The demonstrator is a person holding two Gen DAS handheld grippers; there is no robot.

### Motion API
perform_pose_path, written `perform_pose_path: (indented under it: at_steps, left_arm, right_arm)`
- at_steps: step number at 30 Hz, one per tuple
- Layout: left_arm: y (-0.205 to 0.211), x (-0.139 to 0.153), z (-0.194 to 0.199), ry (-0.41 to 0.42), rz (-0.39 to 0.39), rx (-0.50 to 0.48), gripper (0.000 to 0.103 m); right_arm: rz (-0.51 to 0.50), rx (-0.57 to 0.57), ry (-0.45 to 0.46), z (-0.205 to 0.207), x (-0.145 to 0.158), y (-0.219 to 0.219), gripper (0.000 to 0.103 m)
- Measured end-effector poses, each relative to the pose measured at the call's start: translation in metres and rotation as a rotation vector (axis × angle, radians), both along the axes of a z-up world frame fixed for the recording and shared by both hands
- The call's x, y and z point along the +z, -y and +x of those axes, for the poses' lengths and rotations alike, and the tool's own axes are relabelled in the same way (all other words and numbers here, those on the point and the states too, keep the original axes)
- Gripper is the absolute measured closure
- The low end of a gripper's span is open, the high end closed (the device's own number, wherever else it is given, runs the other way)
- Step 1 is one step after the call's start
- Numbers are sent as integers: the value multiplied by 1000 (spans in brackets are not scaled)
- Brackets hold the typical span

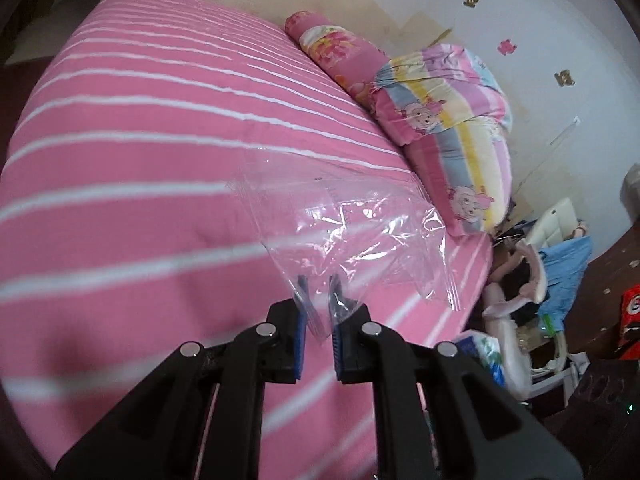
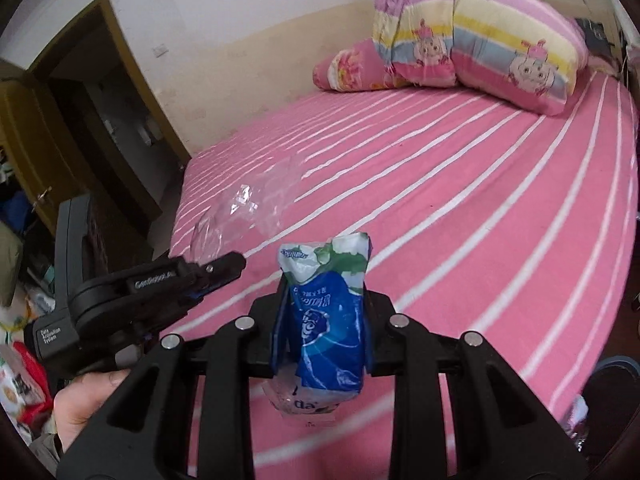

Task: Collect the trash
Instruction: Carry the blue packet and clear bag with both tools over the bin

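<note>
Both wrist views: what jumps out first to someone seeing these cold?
The pink striped bed fills both views, with a folded cartoon quilt piled at its far end. The right gripper is clamped on a crumpled blue and white wrapper held above the sheet. The left gripper pinches the near corner of a clear plastic bag near the bed's edge.

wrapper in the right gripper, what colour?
Mostly blue with white and some green at the top: the wrapper, held in the right gripper. Best in the right wrist view.
</note>
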State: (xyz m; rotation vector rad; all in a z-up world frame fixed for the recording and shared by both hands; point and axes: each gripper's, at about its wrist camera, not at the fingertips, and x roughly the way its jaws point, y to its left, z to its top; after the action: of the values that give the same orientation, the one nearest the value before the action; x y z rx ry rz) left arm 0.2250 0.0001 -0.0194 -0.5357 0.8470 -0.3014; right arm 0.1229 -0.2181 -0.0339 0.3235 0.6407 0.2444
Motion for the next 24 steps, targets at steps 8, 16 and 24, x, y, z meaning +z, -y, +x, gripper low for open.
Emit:
perform_pose_path:
  at_steps: [8, 16, 24]
  left_arm:
    - [23, 34, -79, 38, -3, -49, 93]
    - [93, 65, -128, 64, -33, -191, 93]
    - [183, 53, -156, 22, 4, -370, 93]
  right_arm:
    - [197, -55, 40, -89, 29, 39, 74]
    - [274, -183, 59, -157, 48, 113, 74]
    - [288, -340, 57, -204, 37, 187, 74]
